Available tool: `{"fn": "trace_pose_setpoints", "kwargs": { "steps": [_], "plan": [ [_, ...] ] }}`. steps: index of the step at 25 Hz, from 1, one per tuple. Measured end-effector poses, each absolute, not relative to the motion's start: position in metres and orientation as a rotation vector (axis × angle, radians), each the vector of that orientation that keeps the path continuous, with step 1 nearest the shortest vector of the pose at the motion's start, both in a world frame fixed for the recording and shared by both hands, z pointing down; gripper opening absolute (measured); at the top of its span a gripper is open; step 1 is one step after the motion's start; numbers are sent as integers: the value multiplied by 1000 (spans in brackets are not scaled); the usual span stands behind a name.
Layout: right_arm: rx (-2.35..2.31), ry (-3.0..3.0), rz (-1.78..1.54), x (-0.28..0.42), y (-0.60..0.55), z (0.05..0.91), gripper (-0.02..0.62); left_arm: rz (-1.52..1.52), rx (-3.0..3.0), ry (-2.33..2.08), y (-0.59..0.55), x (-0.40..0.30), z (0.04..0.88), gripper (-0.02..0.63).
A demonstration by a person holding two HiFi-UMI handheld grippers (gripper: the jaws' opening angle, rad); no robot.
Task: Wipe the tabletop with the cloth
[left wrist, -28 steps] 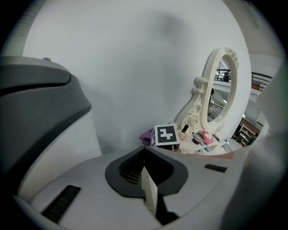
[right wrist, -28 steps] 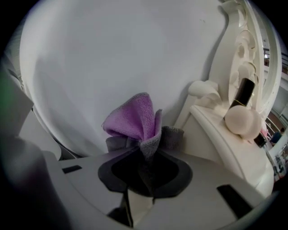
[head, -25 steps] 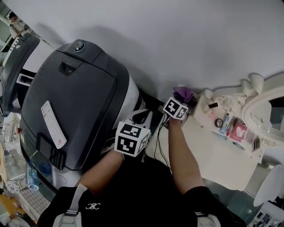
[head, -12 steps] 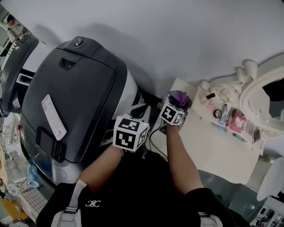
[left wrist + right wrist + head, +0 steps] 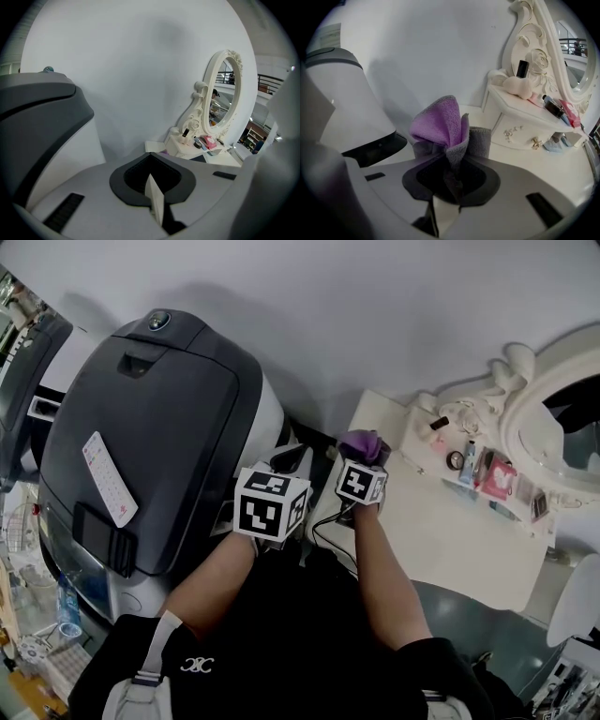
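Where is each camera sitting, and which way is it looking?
Head view: on the person's head, looking steeply down at the white table and grey machine; left forearm and right forearm show.
Left gripper view: on the left gripper, facing the wall and mirror; its shut fingers show.
Right gripper view: on the right gripper, facing the table; its fingers pinch the purple cloth.
Shared: all three see the mirror.

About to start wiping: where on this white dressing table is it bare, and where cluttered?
Bare: the broad white tabletop, from the purple cloth in the right gripper out to the front edge. Crowded: the raised shelf under the ornate white mirror, with small bottles and a pink packet.
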State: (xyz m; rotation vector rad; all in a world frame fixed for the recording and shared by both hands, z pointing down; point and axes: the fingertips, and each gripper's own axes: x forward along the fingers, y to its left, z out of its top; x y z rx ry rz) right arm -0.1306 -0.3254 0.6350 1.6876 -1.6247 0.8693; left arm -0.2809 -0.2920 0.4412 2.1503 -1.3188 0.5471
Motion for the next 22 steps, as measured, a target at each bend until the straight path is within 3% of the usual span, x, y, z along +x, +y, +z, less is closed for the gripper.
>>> {"fn": "trace_pose_setpoints", "kwargs": {
  "steps": [22],
  "plan": [
    [1360, -1861, 737, -173, -196, 636, 84, 556, 2123, -1381, -235, -260, 453, 6]
  ]
}}
